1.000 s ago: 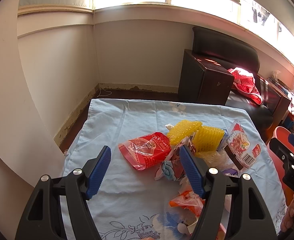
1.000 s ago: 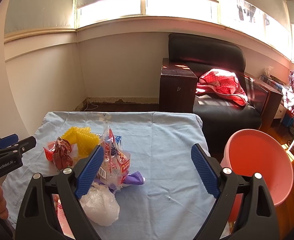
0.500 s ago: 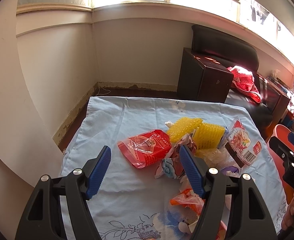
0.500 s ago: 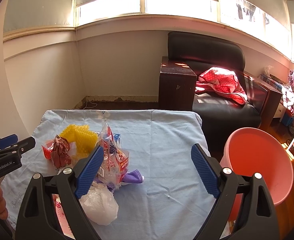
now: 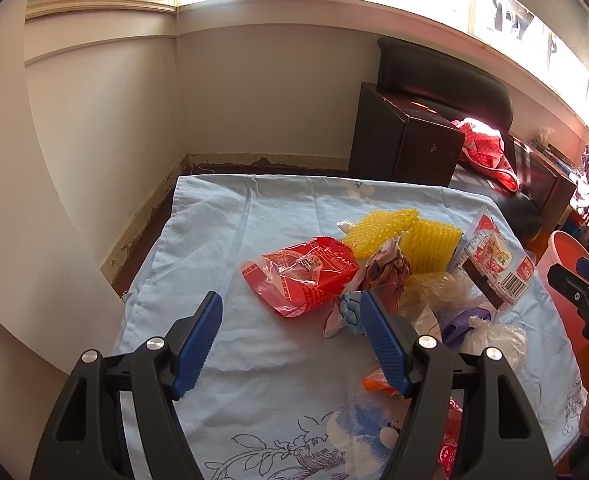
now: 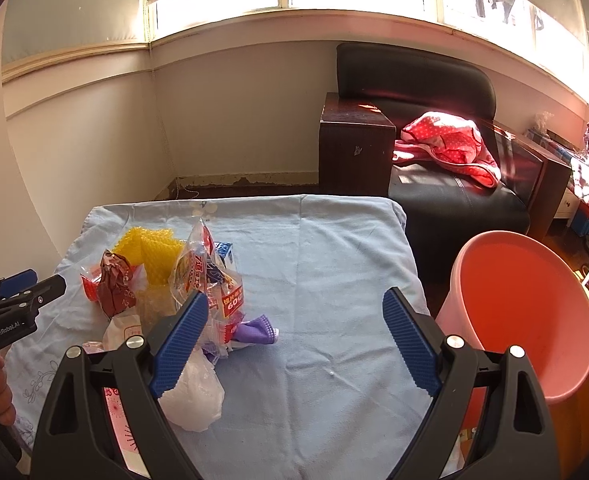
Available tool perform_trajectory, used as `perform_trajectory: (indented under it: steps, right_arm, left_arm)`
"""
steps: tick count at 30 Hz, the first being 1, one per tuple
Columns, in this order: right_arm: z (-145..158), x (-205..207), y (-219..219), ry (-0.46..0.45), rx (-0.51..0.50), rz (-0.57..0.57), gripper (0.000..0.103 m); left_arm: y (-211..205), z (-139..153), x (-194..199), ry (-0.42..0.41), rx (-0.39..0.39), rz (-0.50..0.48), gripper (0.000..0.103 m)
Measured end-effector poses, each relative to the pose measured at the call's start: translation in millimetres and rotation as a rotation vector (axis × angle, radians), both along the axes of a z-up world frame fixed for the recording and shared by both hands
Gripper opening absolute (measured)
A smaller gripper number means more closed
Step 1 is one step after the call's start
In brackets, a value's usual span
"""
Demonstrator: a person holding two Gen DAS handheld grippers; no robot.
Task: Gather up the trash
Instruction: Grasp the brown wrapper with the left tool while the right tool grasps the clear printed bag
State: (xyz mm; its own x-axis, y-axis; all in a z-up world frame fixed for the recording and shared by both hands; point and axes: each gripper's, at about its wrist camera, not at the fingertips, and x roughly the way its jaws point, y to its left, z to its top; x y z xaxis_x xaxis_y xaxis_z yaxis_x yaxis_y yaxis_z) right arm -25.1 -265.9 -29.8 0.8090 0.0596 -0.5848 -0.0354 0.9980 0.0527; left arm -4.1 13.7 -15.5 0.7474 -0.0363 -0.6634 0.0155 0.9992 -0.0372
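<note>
The trash is lying in a loose heap on the blue cloth (image 5: 230, 248), toward the right side of the table as the left wrist camera sees it. A red snack bag (image 5: 300, 278) is sitting at the heap's 9 o'clock edge, touching a crumpled brown wrapper (image 5: 388, 272). Two yellow foam nets (image 5: 404, 240) are resting at 12 o'clock. A clear printed packet (image 5: 494, 258) is standing tilted at 2 o'clock, and a white plastic bag (image 6: 192, 394) with a purple scrap (image 6: 256, 330) is lying at about 5 o'clock.

The left gripper (image 5: 288, 340) is hovering with its jaws wide apart and nothing between them. Its right finger is overlapping the wrappers in view, and I judge it is lining up on the red snack bag, the piece with the freest edge.

The right gripper (image 6: 294, 342) is likewise spread and holding nothing, hanging over bare cloth at the heap's 3 o'clock. It is probably waiting there because the pink bin (image 6: 534, 312) is standing off the table edge farther toward 3 o'clock.

The bin is tilted toward the table, and the part of its inside that is showing has nothing in it, so collecting looks barely begun.
</note>
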Motion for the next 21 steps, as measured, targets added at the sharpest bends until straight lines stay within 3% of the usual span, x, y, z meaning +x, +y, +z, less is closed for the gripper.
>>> perform_trajectory:
  steps: [4, 11, 21]
  right_arm:
    - [-4.3, -1.6, -5.0, 0.026, 0.025, 0.022, 0.089]
    - [-11.9, -0.1, -5.7, 0.074, 0.079, 0.091, 0.073]
    - [-12.0, 3.6, -6.1, 0.074, 0.120, 0.141, 0.072]
  left_arm:
    - [4.3, -3.0, -1.4, 0.015, -0.057, -0.044, 0.067]
    - [-14.1, -3.9, 5.2, 0.032, -0.097, -0.126, 0.055]
    - [-36.6, -15.0, 27.7, 0.067, -0.092, -0.167, 0.055]
